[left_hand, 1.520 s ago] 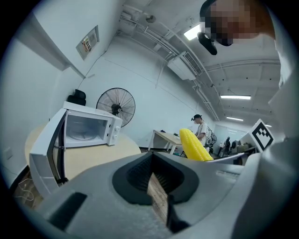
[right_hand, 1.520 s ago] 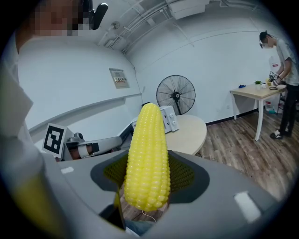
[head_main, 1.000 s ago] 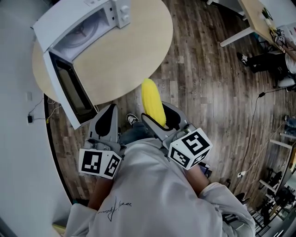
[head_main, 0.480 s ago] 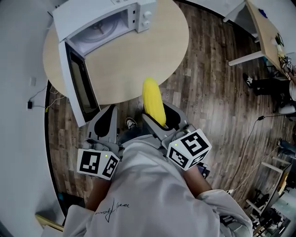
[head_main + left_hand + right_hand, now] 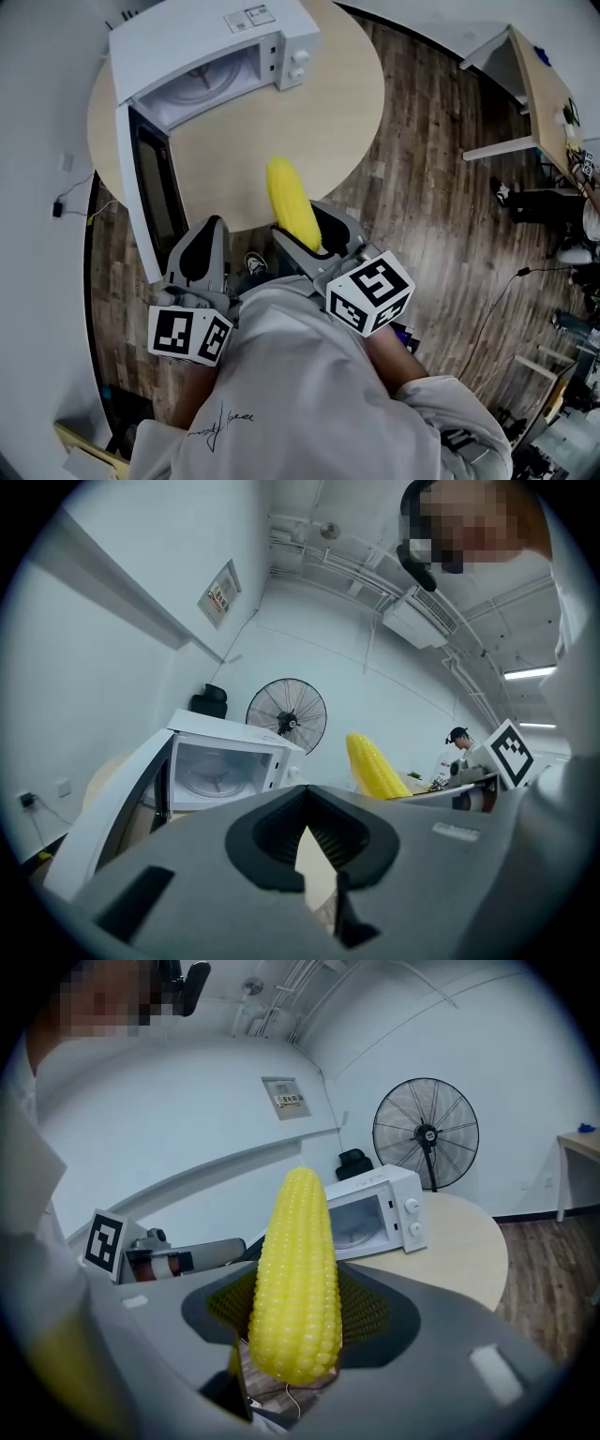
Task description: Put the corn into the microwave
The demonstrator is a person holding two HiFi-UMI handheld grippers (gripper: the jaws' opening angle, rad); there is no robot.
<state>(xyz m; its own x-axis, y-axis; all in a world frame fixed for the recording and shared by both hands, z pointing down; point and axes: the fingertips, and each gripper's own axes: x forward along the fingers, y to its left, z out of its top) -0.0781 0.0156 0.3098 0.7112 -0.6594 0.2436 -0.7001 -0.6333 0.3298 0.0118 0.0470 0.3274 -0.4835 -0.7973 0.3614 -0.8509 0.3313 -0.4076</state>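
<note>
As the right gripper (image 5: 311, 236) clamps its base, corn (image 5: 295, 1269) juts forward.

Both arms reach forward side by side, tilted slightly down. The left claw (image 5: 201, 249) is empty, its jaws together. The right claw (image 5: 312, 232) clamps the corn (image 5: 289, 201).

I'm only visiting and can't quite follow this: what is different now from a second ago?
Both grippers have moved forward toward the round table. The corn in the right gripper now reaches over the table's near edge, closer to the microwave. Nothing was grabbed or let go. Unchanged: the right gripper still clamps the corn, the left gripper is still empty with its jaws together, and the microwave door stays open.
</note>
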